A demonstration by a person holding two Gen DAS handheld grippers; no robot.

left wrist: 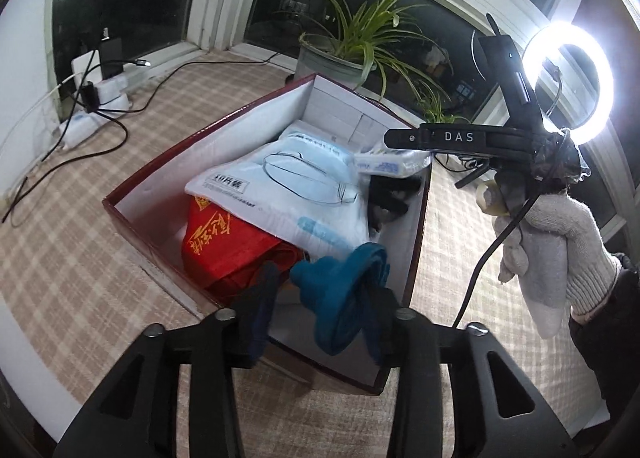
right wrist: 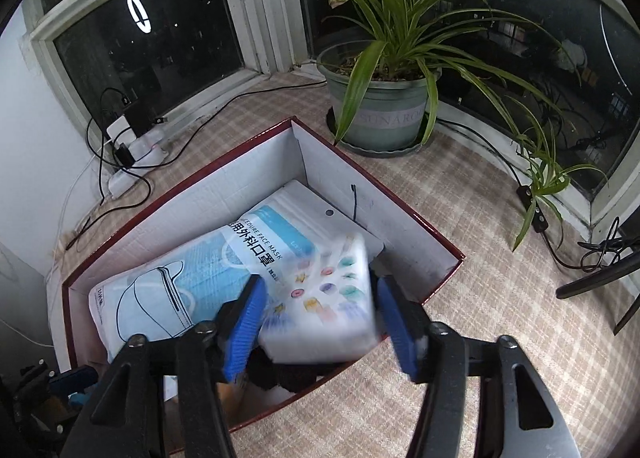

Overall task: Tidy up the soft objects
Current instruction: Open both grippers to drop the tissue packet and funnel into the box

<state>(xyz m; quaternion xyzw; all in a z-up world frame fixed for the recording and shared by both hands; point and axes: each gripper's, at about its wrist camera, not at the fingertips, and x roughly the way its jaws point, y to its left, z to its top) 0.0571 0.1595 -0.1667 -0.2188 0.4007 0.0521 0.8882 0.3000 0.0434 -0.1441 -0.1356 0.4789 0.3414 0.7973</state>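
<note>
We are spreading our left gripper (left wrist: 320,322) around a teal cloth (left wrist: 344,290) over the box's (right wrist: 404,214) near corner, and our right gripper (right wrist: 320,314) is standing open, its patterned white pack (right wrist: 324,298) blurred, apparently dropping onto the mask packet (right wrist: 192,278). Next, we are lifting both clear.

I am looking down steeply from both my claws, close above the open box (left wrist: 168,174). My left wrist camera is facing across its near corner toward the window sill. My right wrist camera is sitting nearer the potted plant (right wrist: 380,114). Both views are sharing the box, mask packet (right wrist: 168,278) and plant.
</note>
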